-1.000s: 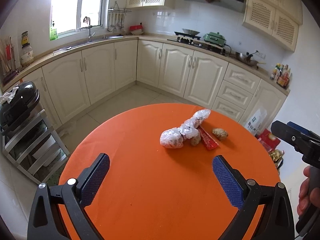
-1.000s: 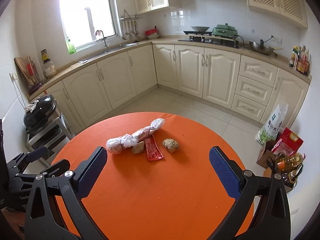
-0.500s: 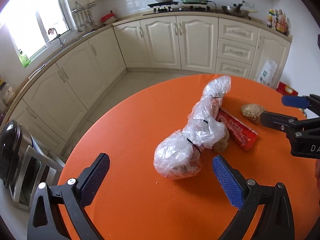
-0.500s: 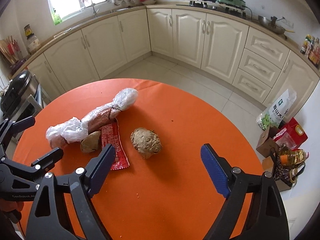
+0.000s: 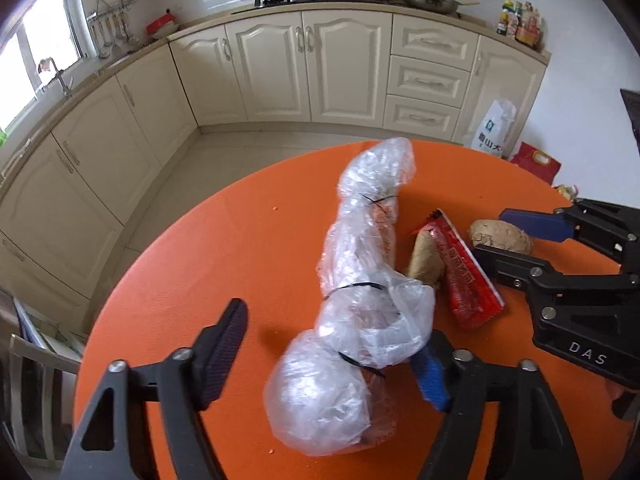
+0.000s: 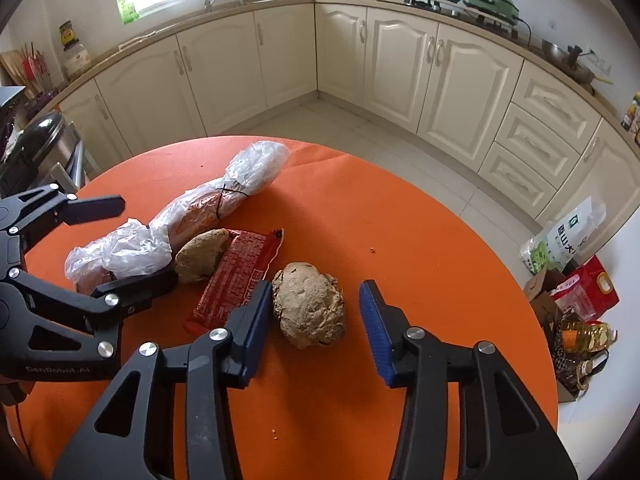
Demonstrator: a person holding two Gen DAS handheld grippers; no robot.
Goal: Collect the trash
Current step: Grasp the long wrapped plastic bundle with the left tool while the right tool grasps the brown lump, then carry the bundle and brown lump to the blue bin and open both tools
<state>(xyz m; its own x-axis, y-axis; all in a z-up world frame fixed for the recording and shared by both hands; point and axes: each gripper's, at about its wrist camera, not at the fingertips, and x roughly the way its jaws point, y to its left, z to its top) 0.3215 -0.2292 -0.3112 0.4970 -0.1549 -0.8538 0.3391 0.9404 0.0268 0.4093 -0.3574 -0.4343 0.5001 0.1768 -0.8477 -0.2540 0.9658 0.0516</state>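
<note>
Now both claws stand spread: left claw (image 5: 332, 356) straddles the plastic-wrapped bundle (image 5: 360, 300), right claw (image 6: 316, 328) brackets the brown lump (image 6: 308, 304) beside the red wrapper (image 6: 236, 276); slippery film could slide free.

Two close wrist views angled down, facing kitchen cabinets (image 5: 344, 68), sharing the orange table (image 5: 240, 248)

The round orange surface (image 6: 400, 216) lies bare on its far and right parts. Left of centre, the trash crowds together: a long clear plastic-wrapped bundle (image 6: 180, 220), a small brown lump (image 6: 200, 254), a flat red wrapper (image 6: 240, 276) and a larger brown lump (image 6: 310, 304) lie just beside one another, leaving hardly any gap between them.
</note>
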